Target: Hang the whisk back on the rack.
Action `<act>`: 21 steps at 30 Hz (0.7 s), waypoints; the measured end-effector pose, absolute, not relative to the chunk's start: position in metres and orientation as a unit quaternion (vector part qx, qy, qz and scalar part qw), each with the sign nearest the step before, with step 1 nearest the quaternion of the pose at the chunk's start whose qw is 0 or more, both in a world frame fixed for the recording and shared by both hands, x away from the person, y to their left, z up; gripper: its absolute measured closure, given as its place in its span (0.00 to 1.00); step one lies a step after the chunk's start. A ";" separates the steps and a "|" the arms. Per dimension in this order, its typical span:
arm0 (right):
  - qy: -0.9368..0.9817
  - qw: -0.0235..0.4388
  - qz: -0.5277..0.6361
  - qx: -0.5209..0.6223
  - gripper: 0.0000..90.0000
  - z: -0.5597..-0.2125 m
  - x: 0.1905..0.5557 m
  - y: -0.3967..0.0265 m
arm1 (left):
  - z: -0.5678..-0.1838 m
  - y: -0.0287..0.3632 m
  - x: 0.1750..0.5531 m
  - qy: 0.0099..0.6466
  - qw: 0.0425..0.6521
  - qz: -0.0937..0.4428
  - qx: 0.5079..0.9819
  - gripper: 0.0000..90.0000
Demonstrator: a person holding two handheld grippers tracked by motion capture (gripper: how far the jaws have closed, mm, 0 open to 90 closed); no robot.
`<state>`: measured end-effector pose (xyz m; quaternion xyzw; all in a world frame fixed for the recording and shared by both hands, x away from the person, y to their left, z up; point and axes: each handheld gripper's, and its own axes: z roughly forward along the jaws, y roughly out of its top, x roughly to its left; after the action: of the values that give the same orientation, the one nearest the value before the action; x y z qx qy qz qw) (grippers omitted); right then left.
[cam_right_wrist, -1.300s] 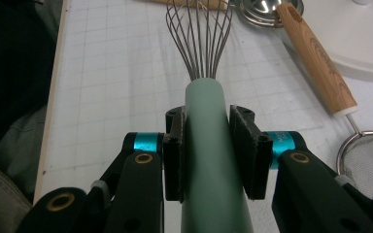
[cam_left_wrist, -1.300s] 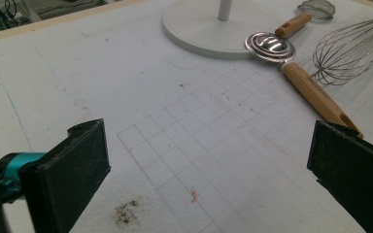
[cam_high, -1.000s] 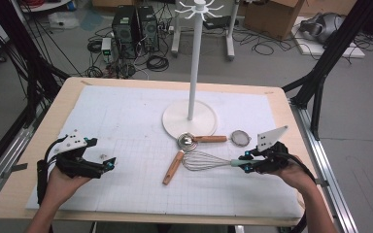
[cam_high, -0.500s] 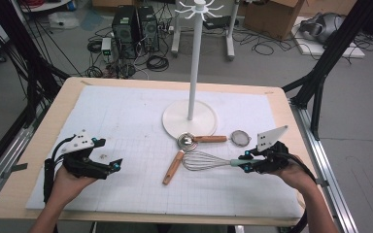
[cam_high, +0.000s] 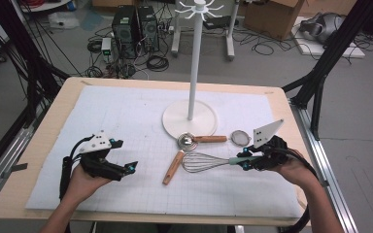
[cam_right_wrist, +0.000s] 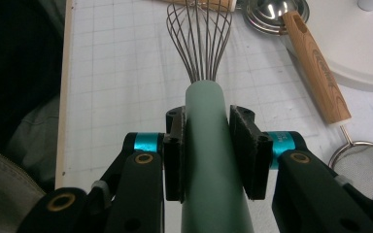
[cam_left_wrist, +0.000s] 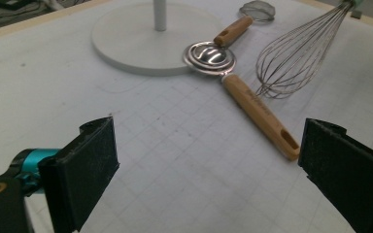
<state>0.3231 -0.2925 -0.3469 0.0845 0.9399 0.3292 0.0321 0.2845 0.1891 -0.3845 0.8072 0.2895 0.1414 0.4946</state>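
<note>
Right of centre on the mat: whisk pinched by its handle, ready to go up to the white stand.
Keep your right gripper pressed square on the pale green handle and lift level so the wire balloon clears the wooden-handled spoon; your left gripper, lower left, stands spread and empty, its jaws just easing inward.

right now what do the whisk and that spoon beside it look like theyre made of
Whisk: thin shiny wire loops, likely steel; its pale green handle, clamped in the right gripper, looks matte, perhaps plastic or silicone. Spoon: the mirror-bright bowl reflects light, so probably polished steel; its handle shows brown grain, so wood or a wood-look finish.
</note>
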 end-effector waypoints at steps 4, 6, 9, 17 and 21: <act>0.942 0.028 0.322 0.089 0.76 -0.338 0.323 -0.288 | -0.383 0.170 0.287 0.270 0.502 0.128 0.811 0.11; 0.942 0.025 0.322 0.091 0.76 -0.335 0.323 -0.285 | -0.382 0.160 0.289 0.259 0.504 0.122 0.815 0.12; 0.943 0.024 0.318 0.091 0.76 -0.330 0.324 -0.282 | -0.385 0.144 0.295 0.244 0.500 0.112 0.824 0.15; 0.947 0.022 0.309 0.084 0.76 -0.324 0.324 -0.273 | -0.383 0.099 0.304 0.197 0.507 0.086 0.835 0.26; 0.948 0.018 0.307 0.081 0.76 -0.320 0.325 -0.267 | -0.382 0.083 0.305 0.178 0.511 0.073 0.838 0.31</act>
<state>0.3246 -0.2669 -0.3201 0.0809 0.9481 0.3069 0.0177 0.3052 0.0833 -0.3819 0.8378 0.1779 0.0731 0.5110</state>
